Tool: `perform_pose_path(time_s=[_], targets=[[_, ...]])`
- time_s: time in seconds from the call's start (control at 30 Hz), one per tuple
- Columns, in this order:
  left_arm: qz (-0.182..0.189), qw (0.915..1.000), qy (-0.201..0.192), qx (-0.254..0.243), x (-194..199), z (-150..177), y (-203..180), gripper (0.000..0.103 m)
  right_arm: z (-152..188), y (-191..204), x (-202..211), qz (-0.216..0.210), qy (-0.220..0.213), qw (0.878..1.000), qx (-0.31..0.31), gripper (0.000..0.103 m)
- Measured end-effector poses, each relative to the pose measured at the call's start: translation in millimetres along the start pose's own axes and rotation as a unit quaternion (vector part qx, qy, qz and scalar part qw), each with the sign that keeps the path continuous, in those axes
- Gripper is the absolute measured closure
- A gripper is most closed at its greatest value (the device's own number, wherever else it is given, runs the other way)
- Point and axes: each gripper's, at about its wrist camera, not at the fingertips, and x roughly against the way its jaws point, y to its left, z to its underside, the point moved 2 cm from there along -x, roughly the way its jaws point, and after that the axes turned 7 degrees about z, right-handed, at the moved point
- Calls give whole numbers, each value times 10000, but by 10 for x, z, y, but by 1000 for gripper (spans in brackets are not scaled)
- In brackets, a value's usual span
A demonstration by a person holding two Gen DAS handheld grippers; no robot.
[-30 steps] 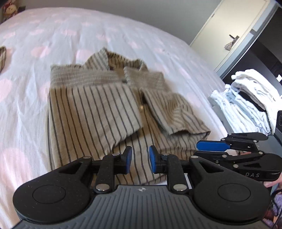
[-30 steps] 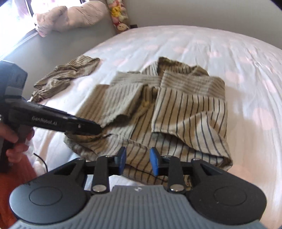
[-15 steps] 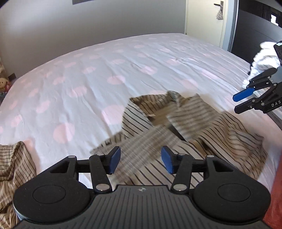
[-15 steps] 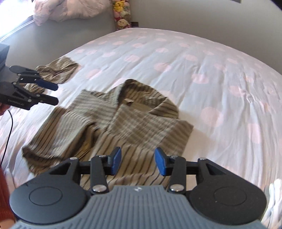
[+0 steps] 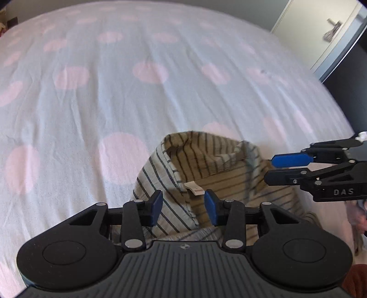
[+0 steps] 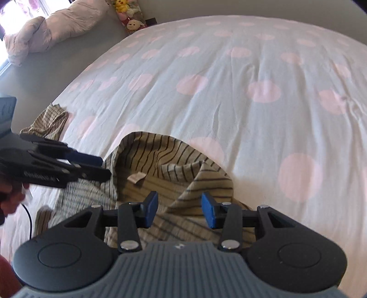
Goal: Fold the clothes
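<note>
Tan, dark-striped button shirt [image 5: 213,174] lying partly folded on the white bedsheet with pink dots [image 5: 114,91], collar end farthest from both cameras, presumably spread there for a flat fold. Left gripper [image 5: 183,207] poised over the shirt's near-left collar edge, jaws closing, cloth below but nothing pinched. Right gripper [image 6: 179,212] hovering above the shirt's opposite shoulder flap, jaws spread, gripping nothing. Likely both lining up on the collar end to draw it over.

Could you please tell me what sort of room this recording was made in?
Most likely a bedroom: a bed under a pink-dotted sheet fills both views, stuffed toys sit by the far wall, and a striped shirt lies on the bed.
</note>
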Motion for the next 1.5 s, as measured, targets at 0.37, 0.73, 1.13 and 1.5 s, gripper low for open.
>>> perform_pose_path(time_s=[0.37, 0.73, 1.13, 1.5], targets=[[-1, 9991, 115, 408, -126, -10, 178, 103, 24, -56, -228, 6, 269, 9989, -391, 100], [-1, 9949, -411, 917, -34, -330, 339, 103, -225, 108, -319, 31, -22, 9996, -294, 103], [439, 9954, -694, 491, 219, -285, 617, 81, -271, -31, -405, -268, -74, 9989, -385, 97], [45, 9994, -287, 166, 475, 204, 905, 58, -244, 505, -346, -857, -127, 9961, -159, 71]])
